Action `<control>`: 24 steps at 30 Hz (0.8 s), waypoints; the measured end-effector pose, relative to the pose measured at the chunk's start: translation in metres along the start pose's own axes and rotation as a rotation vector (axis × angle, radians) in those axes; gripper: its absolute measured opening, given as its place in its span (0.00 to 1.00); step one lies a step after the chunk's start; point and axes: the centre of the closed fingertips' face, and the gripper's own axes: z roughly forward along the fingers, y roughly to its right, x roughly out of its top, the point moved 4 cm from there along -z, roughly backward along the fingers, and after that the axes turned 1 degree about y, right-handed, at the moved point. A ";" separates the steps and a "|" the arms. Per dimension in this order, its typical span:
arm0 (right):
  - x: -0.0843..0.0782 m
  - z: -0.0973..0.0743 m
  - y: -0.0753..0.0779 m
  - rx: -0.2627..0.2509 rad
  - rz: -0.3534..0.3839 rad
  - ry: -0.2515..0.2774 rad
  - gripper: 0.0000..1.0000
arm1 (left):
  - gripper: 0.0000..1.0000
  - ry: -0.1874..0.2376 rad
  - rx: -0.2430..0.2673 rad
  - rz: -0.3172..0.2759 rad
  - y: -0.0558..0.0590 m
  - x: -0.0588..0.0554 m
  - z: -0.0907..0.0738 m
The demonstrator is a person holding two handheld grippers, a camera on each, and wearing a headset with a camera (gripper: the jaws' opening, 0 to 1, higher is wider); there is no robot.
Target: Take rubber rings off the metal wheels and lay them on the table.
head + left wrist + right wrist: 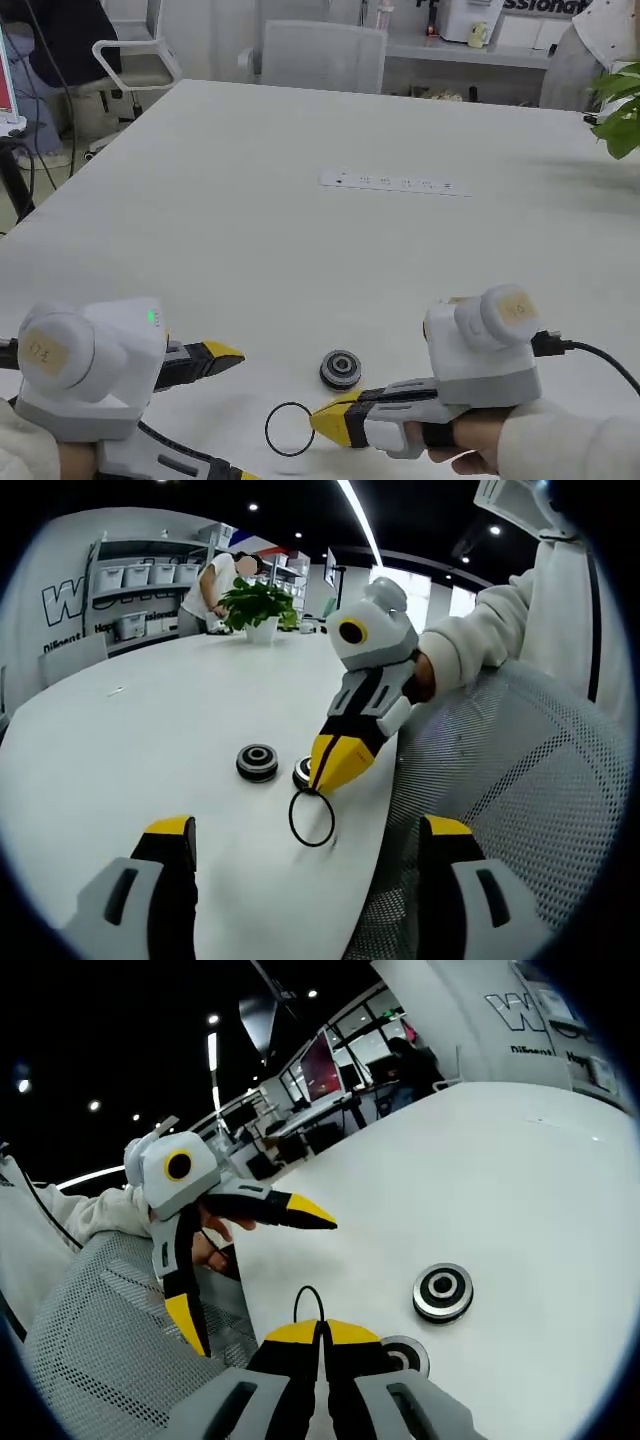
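My right gripper (pixel 318 420) is shut on a thin black rubber ring (pixel 290 428), pinching its edge just above the near table edge. In the right gripper view the shut jaws (pixel 322 1333) hold the ring (pixel 308 1306) upright. One metal wheel (pixel 341 368) with a dark rim lies flat on the table just beyond. A second wheel (pixel 405 1356) sits close under the right jaws, partly hidden. My left gripper (pixel 237 413) stands open and empty, left of the ring. In the left gripper view the ring (pixel 312 818) hangs from the right gripper (pixel 335 770), beside a wheel (pixel 258 762).
The white table (pixel 300 250) stretches far ahead with a white power strip (pixel 395 183) at its middle. A potted plant (pixel 620 110) stands at the far right. Chairs (pixel 320 55) line the far side. A mesh chair (pixel 500 780) is at the near edge.
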 end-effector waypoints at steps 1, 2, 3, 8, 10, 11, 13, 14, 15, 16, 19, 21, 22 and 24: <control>0.000 0.002 0.000 -0.005 -0.020 -0.002 0.00 | 0.90 -0.001 -0.001 -0.001 0.000 0.000 0.000; 0.001 0.002 0.000 -0.009 -0.031 0.000 0.00 | 0.90 -0.001 -0.001 -0.002 0.000 -0.001 0.000; 0.002 0.003 0.001 -0.021 -0.041 0.004 0.00 | 0.90 0.000 -0.001 -0.003 0.000 -0.001 0.000; 0.002 0.006 0.001 -0.030 -0.046 0.003 0.00 | 0.89 0.001 0.005 0.000 -0.001 0.000 0.000; 0.000 0.007 0.001 -0.035 -0.067 -0.011 0.00 | 0.89 0.000 0.004 -0.001 -0.001 0.000 0.000; -0.001 0.008 0.001 -0.042 -0.082 -0.023 0.00 | 0.89 0.000 0.004 -0.001 -0.001 0.000 0.000; -0.002 0.010 0.001 -0.051 -0.112 -0.030 0.00 | 0.89 -0.001 0.004 -0.002 -0.001 0.000 0.000; -0.002 0.010 0.001 -0.055 -0.125 -0.033 0.00 | 0.89 -0.002 0.004 -0.001 -0.001 -0.001 0.000; -0.002 0.012 0.001 -0.059 -0.137 -0.037 0.00 | 0.89 -0.003 0.003 -0.002 -0.001 -0.001 0.000; -0.002 0.012 0.002 -0.064 -0.145 -0.040 0.00 | 0.89 -0.003 0.003 -0.002 -0.001 -0.001 0.000; -0.003 0.014 0.002 -0.073 -0.175 -0.056 0.00 | 0.89 -0.006 0.003 -0.003 0.000 -0.001 0.000; -0.004 0.014 0.003 -0.074 -0.182 -0.064 0.01 | 0.89 -0.006 0.002 -0.004 0.000 -0.001 0.000; -0.004 0.013 0.003 -0.077 -0.186 -0.065 0.02 | 0.89 -0.006 0.003 -0.004 -0.001 -0.001 0.000; -0.003 0.013 0.005 -0.088 -0.192 -0.066 0.05 | 0.89 -0.005 0.003 -0.005 -0.001 -0.001 0.000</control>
